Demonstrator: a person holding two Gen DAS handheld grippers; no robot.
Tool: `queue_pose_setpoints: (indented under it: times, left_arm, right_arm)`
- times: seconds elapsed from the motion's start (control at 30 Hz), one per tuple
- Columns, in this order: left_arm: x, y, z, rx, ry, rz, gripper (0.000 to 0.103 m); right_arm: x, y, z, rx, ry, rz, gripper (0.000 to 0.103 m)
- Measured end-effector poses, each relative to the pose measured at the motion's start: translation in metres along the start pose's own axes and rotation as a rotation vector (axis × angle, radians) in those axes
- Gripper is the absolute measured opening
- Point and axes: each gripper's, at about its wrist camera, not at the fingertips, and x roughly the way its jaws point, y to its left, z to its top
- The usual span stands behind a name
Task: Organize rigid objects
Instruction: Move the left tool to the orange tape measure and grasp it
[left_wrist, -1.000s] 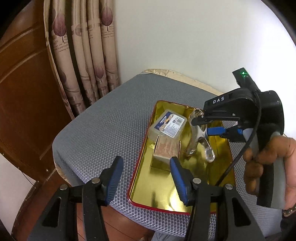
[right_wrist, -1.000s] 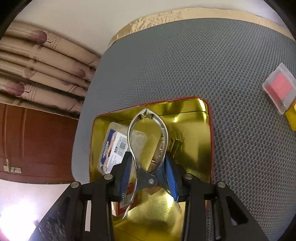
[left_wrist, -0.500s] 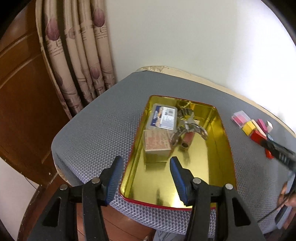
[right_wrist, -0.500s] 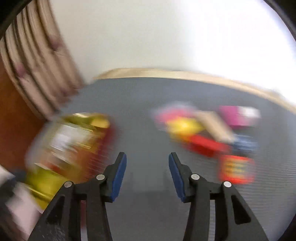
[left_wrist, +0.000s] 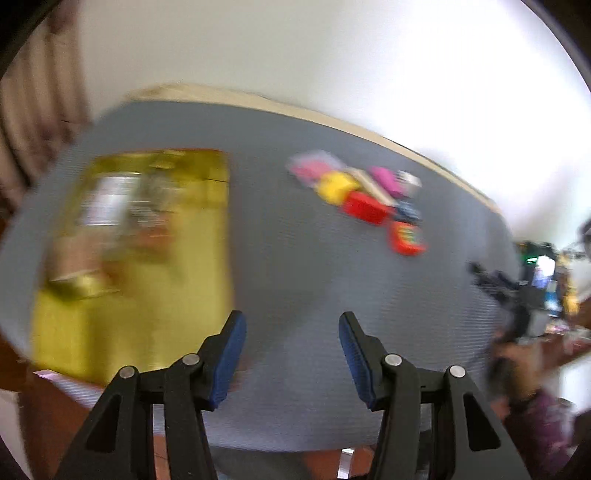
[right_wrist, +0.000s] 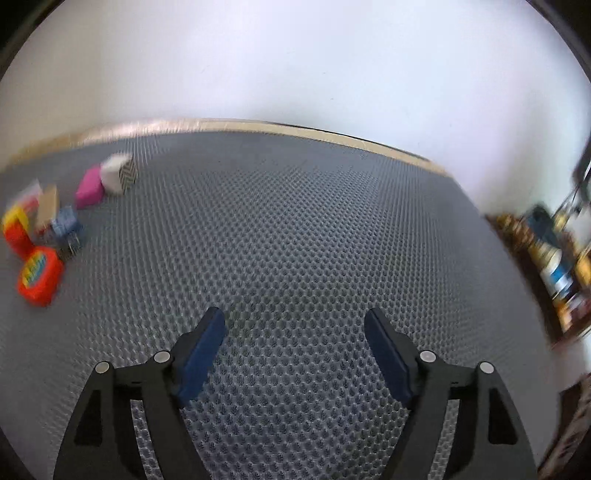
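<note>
A gold tray with a red rim (left_wrist: 207, 236) lies blurred at the left of the left wrist view, holding a labelled box and other items. A cluster of small coloured blocks (left_wrist: 362, 199) sits on the grey mat beyond it: pink, yellow, red, blue. My left gripper (left_wrist: 291, 339) hangs open over bare mat right of the tray, nothing between its fingers. In the right wrist view the same blocks (right_wrist: 40, 236) lie at the far left, an orange-red one (right_wrist: 38, 277) nearest. My right gripper (right_wrist: 293, 343) is over bare mat, its jaws opening and empty.
The grey honeycomb mat (right_wrist: 314, 229) covers the table, ending at a tan edge by the white wall. A curtain (left_wrist: 33, 110) hangs at the left. A person's hand with the other gripper (left_wrist: 517, 306) shows at the right. Cluttered shelves (right_wrist: 554, 266) stand far right.
The right gripper let go of the metal tool in the tray, swung right past the blocks to bare mat and opened wider. The left gripper's view swept right from the tray toward the blocks.
</note>
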Motion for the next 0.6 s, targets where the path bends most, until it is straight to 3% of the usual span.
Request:
queue_pose_setpoints:
  times: [0.07, 0.13, 0.33, 0.6]
  left_arm:
    - [0.02, -0.024, 0.013, 0.019, 0.05, -0.079, 0.054]
    - [0.042, -0.051, 0.027, 0.061, 0.075, -0.108, 0.054]
    - [0.101, -0.107, 0.063, 0.177, 0.109, -0.073, 0.054]
    - [0.154, -0.135, 0.09, 0.187, 0.181, 0.005, 0.054]
  right_arm:
    - [0.001, -0.007, 0.001, 0.031, 0.009, 0.038, 0.076]
    - [0.001, -0.013, 0.003, 0.054, -0.003, 0.059, 0.076]
    - [-0.004, -0.029, 0.004, 0.063, -0.027, 0.129, 0.084]
    - [0.0, -0.015, 0.003, 0.057, -0.02, 0.177, 0.084]
